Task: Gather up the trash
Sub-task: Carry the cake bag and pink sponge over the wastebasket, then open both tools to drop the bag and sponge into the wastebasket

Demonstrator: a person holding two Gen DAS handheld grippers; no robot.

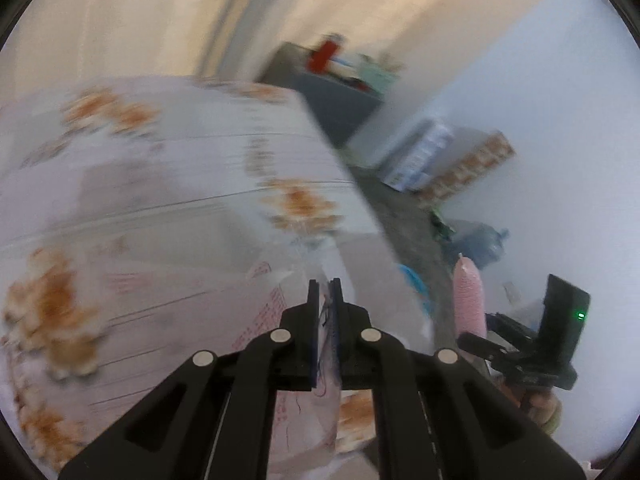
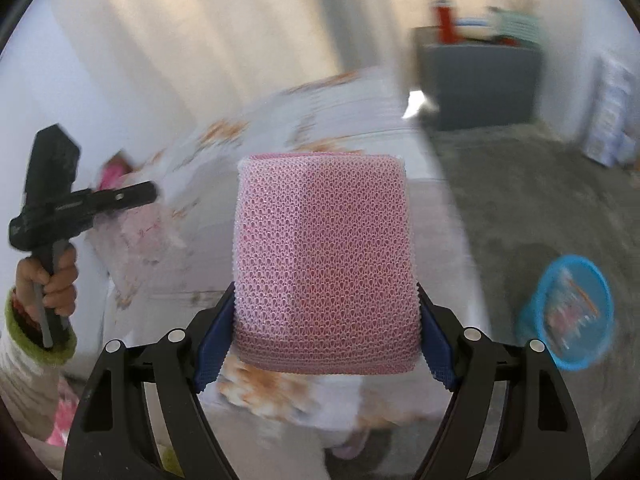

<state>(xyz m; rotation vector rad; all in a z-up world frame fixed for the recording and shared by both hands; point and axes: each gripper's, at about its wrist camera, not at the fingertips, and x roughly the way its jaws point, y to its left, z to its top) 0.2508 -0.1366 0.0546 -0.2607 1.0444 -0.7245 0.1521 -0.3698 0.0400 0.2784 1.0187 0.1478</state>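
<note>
Both claws loaded, bin not reached yet!
Right gripper (image 2: 326,328) clamps the pink foam net (image 2: 322,264); left gripper (image 1: 325,292) pinches a clear plastic wrapper (image 1: 326,332); blue basket (image 2: 568,312) waits at four o'clock, already holding trash.

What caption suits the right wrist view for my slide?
Right gripper grips pink foam netting; blue basket waits nearby.

You will find no legible text in either view. Red printing on the thin plastic bag (image 1: 276,312) and the markings on the stacked cartons (image 1: 460,164) are smeared by motion blur (characters cannot be made out).
</note>
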